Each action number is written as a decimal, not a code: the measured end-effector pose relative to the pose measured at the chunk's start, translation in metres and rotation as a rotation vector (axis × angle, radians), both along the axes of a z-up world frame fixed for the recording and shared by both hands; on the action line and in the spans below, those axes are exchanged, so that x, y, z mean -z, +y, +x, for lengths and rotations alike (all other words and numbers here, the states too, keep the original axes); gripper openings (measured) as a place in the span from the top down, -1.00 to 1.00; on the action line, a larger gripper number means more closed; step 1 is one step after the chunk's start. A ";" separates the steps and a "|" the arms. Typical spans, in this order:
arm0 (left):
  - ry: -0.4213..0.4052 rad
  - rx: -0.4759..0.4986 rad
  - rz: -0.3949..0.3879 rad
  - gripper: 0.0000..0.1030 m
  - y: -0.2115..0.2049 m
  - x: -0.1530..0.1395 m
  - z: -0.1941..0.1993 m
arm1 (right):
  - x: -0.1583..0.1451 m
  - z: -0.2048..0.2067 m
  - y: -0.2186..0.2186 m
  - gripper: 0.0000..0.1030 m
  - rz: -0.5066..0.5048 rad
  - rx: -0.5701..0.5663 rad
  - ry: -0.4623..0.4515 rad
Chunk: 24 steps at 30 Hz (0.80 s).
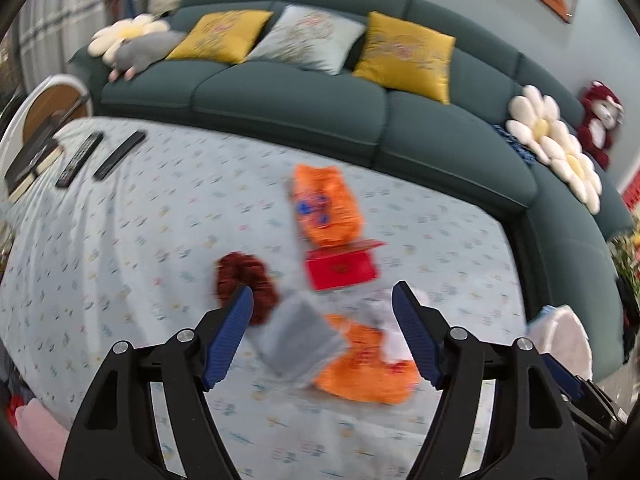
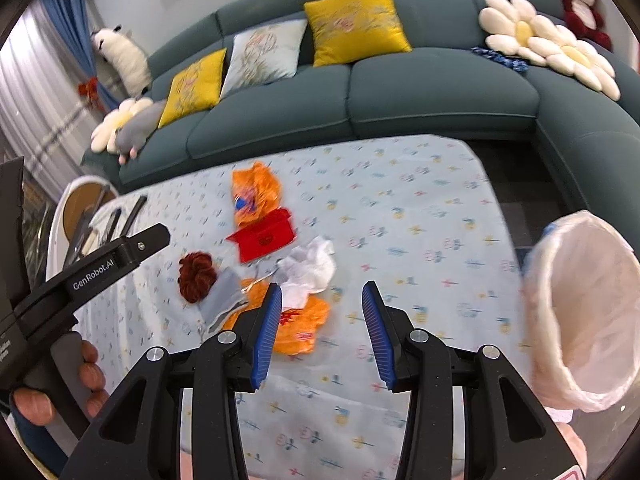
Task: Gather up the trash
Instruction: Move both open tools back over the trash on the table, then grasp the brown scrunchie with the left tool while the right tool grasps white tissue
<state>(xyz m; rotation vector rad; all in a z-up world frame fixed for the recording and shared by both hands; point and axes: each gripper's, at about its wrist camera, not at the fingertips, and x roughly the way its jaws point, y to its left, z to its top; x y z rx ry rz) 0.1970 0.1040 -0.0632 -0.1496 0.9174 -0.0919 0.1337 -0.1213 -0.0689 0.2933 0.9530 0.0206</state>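
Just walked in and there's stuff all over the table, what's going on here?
A person is clearing trash from the cloth-covered table with a gripper in each hand. Both the left gripper and right gripper are open and empty, above a pile: orange wrappers, a crumpled white tissue, a grey packet, a red envelope and a dark red scrunchie. A lined bin waits at the table's right edge. Nothing is picked up yet.

The left gripper (image 1: 322, 312) hangs with its blue-padded jaws spread wide and nothing between them. The right gripper (image 2: 322, 312) points the same way, its jaws likewise parted and empty. In the right wrist view the left hand (image 2: 64, 380) wraps its fingers round the left gripper's grey handle.
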 end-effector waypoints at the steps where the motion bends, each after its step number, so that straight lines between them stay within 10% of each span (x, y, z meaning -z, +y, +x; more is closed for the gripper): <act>1: 0.007 -0.010 0.001 -0.34 0.006 0.003 0.003 | 0.004 0.005 0.006 0.17 -0.002 -0.009 0.009; 24: 0.249 -0.151 -0.158 -0.39 0.093 0.114 0.087 | 0.115 0.114 0.044 0.06 -0.036 0.006 0.200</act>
